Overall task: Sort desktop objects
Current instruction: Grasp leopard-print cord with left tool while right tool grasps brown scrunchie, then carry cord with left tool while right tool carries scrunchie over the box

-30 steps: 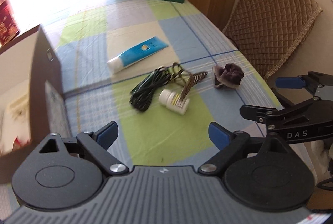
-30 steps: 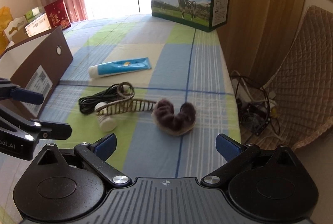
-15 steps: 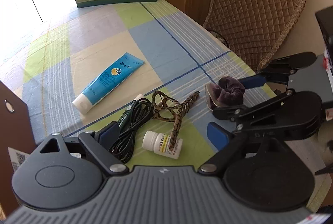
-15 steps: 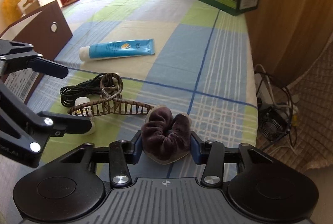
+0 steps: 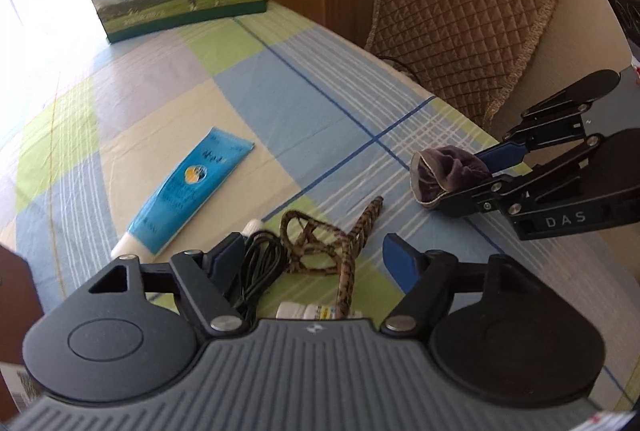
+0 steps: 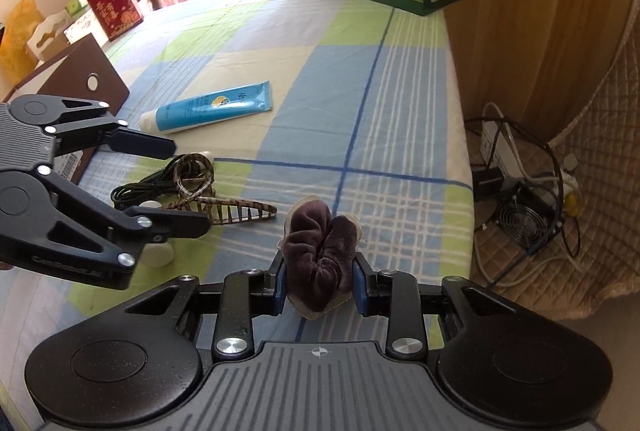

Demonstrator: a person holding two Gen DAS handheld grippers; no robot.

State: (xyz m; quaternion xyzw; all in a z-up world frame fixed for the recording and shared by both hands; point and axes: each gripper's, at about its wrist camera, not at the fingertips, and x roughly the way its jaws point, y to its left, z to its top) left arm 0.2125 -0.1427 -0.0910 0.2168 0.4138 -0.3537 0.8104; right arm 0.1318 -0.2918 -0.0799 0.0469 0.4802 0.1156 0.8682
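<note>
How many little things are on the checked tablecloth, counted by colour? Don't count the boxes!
Blue: 1, the blue squeeze tube with a white cap
Black: 1, the coiled black cable
Brown: 1, the brown patterned hair claw clip
White: 1, the small white pill bottle
Purple: 1, the purple velvet scrunchie
Total: 5

we see left gripper [image 5: 320,251] closing its fingers around cable [image 5: 260,263] and hair claw [image 5: 320,247] | right gripper [image 5: 468,173] pinching scrunchie [image 5: 444,173] | tube [image 5: 188,191] far left
</note>
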